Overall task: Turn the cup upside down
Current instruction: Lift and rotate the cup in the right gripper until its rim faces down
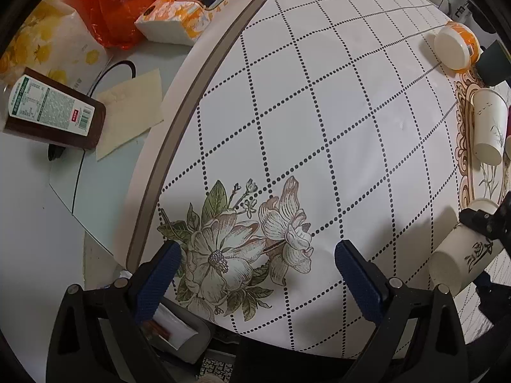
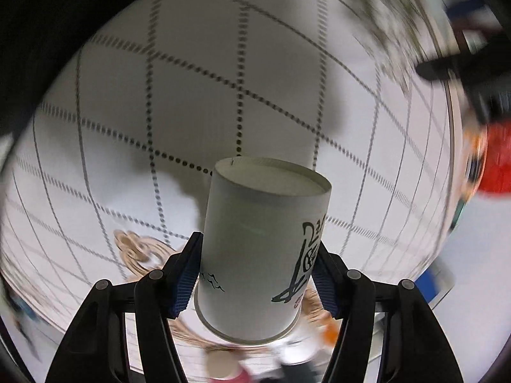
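Observation:
My right gripper (image 2: pixel 257 268) is shut on a white paper cup (image 2: pixel 258 249) with black brush lettering. The cup's flat base points away from the camera and its rim is nearest the camera, held above the table. The same cup (image 1: pixel 460 258) shows in the left wrist view at the right edge, tilted and clamped by the right gripper's black fingers (image 1: pixel 485 223). My left gripper (image 1: pixel 255 261) is open and empty over the flower print on the tablecloth (image 1: pixel 319 111).
A second paper cup (image 1: pixel 488 124) lies at the right on a patterned mat, next to an orange-labelled tub (image 1: pixel 453 44) and a dark cup (image 1: pixel 495 63). Left of the table's edge lie a brown bottle (image 1: pixel 54 108), a tissue pack (image 1: pixel 191 6) and a red bag (image 1: pixel 118 3).

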Available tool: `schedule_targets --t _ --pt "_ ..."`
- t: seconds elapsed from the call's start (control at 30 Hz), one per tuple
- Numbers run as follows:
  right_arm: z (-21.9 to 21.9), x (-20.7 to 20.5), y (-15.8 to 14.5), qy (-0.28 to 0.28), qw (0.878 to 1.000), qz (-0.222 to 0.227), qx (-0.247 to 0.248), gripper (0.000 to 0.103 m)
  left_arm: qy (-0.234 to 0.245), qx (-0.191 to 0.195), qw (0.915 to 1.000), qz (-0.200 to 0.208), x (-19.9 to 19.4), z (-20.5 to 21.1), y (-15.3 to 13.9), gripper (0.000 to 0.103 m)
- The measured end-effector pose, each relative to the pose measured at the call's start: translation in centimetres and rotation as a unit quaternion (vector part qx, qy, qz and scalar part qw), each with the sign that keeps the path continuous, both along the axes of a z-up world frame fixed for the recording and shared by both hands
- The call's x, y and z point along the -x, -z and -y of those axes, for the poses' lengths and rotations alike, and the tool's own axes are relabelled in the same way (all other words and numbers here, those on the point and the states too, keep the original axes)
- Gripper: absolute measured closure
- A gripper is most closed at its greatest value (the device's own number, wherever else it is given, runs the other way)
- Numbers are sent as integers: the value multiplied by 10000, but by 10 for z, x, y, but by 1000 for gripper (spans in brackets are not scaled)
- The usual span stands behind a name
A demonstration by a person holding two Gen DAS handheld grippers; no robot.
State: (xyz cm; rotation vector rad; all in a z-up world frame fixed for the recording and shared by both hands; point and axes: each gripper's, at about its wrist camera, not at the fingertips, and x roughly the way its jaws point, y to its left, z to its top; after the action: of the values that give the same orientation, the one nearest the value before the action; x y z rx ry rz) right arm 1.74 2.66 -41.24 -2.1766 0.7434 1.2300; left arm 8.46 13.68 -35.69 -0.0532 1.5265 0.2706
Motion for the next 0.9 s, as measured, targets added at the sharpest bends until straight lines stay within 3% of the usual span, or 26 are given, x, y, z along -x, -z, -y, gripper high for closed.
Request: schedule_targets --t 0.1,0.2,0.4,0.53,0.6,0.67,0.73,0.8,0.83,0.9 --pt "-4 -14 -2 909 9958 -56 -125 37 31 -5 10000 9 -2 3 -3 4" --pt "-8 -30 -6 1837 9826 -125 -258 37 81 -19 10000 23 -7 7 -6 4" --pt "-1 -57 -9 3583 9322 -263 -445 37 246 -56 9997 63 -6 22 -8 4" --pt "7 -77 -8 4644 8839 -320 -457 37 344 -58 9994 75 -8 31 -10 4" --pt "14 -88 -8 5262 8484 -353 -454 37 385 -59 9992 83 -9 34 -11 4" --pt "22 -96 -7 5927 8032 -280 -524 37 424 -63 9990 80 -10 37 -11 4" --pt "30 -99 -6 6303 7741 -306 -497 37 453 -68 9989 89 -11 39 -11 4" --pt "43 -106 -6 6743 7361 -383 -450 37 472 -61 9988 82 -11 40 -11 4" --pt "50 -110 -4 7016 7101 -416 -417 37 481 -62 9988 84 -11 41 -11 4" --pt "62 -114 -3 7331 6773 -493 -365 37 505 -56 9987 85 -12 42 -11 4"
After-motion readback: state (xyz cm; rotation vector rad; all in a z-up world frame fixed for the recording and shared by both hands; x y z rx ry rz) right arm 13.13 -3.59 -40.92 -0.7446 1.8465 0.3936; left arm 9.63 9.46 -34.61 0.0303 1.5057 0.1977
